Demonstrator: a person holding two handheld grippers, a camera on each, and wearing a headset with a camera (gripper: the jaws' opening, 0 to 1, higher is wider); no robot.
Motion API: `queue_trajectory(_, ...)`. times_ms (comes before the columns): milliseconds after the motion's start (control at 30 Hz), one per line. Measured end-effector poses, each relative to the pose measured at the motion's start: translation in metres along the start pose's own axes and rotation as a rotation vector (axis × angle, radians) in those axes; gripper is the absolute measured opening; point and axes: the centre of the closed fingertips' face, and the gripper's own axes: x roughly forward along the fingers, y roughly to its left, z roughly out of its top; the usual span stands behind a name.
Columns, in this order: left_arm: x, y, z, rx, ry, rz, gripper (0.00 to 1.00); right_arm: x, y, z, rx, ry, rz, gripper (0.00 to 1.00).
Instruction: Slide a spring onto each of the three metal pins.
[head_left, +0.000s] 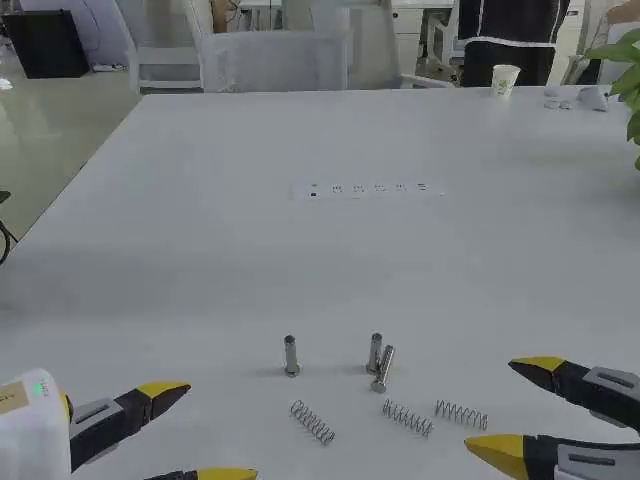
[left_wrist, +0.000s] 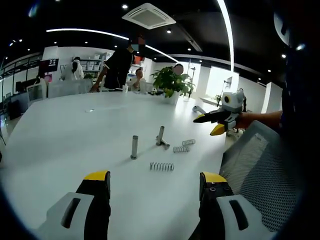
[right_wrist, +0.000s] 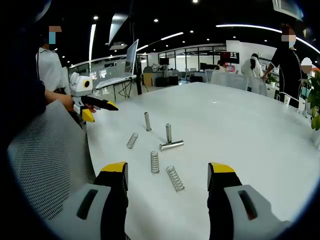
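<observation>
The left claw (head_left: 220, 430) sat at 7 o'clock in the head view, low over the near edge of the white worktop (head_left: 300, 250). Its yellow-tipped jaws were spread wide with nothing between them and aimed toward 2 o'clock. In the right gripper view the left hand (right_wrist: 61, 100) gripped it from behind, roughly level and clear of the surface.

At 1 o'clock from that claw the left pin (head_left: 290, 355) stood upright, alone. The left spring (head_left: 312, 422) lay flat at 5 o'clock from this pin, near it but apart.

Further right the middle pin (head_left: 375, 351) stood upright. The fallen pin (head_left: 386, 368) lay on its side with one end at that pin's foot; whether the two touched could not be told. The middle spring (head_left: 407, 418) lay at 5 o'clock from this pair. The right spring (head_left: 461, 414) lay just beside it at 3 o'clock, with a small gap between them. All three springs lay loose on the worktop, apart from the pins.

The right claw (head_left: 490, 405) was at 4 o'clock in the head view, jaws wide and empty, pointing toward 10 o'clock. Its lower tip was close to the right spring without contact. In the left gripper view the right hand (left_wrist: 246, 120) held it roughly level above the worktop's edge.
</observation>
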Motion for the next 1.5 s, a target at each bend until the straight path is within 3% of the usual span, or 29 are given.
queue_trajectory(1500, 0.001, -0.0032, 0.0027, -0.003, -0.008, -0.001, 0.7, -0.0017, -0.0019, 0.0002, 0.005, -0.009, -0.008, 0.64)
